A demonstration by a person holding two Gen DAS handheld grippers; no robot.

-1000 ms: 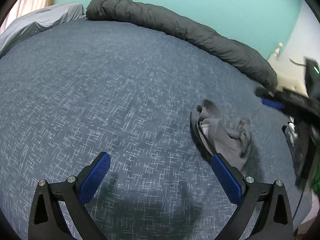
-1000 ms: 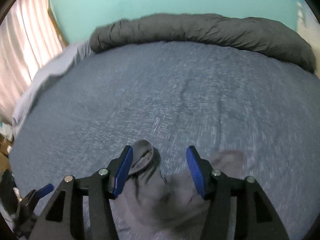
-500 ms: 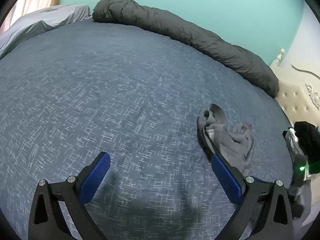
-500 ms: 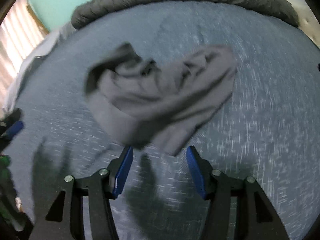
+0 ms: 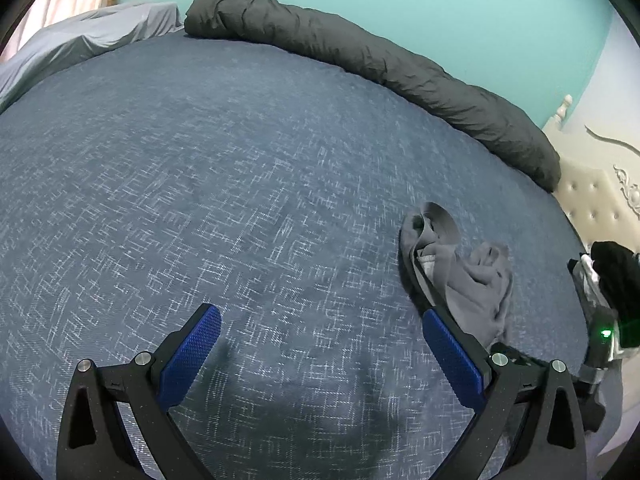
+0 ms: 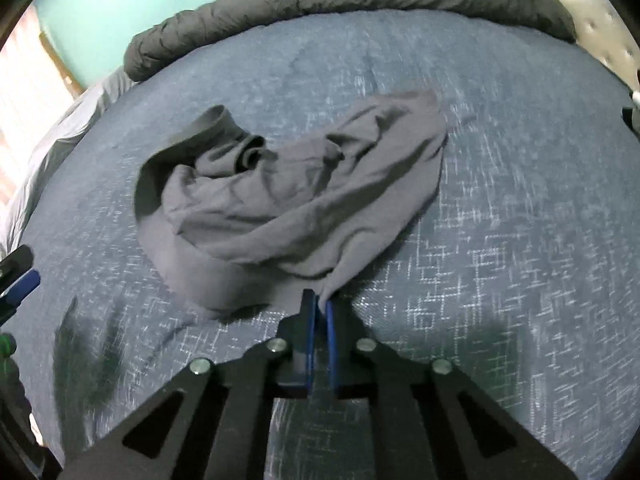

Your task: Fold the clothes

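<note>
A crumpled grey garment [image 6: 288,208] lies on the blue patterned bed cover [image 6: 500,240]. My right gripper [image 6: 319,304] is shut on the garment's near edge, low over the bed. In the left wrist view the same garment [image 5: 468,276] lies to the right, just beyond the right fingertip. My left gripper [image 5: 320,340] is open and empty above the bare bed cover [image 5: 200,180]. The right gripper's body [image 5: 600,320] shows at the right edge of that view.
A rolled dark grey duvet [image 5: 380,64] lies along the far side of the bed by the teal wall. A light grey pillow [image 5: 88,40] is at the far left. A cream tufted headboard [image 5: 592,200] stands at the right.
My right gripper has closed on the near edge of the grey garment; before, it was open above it. The left gripper has stayed open and hardly moved.
</note>
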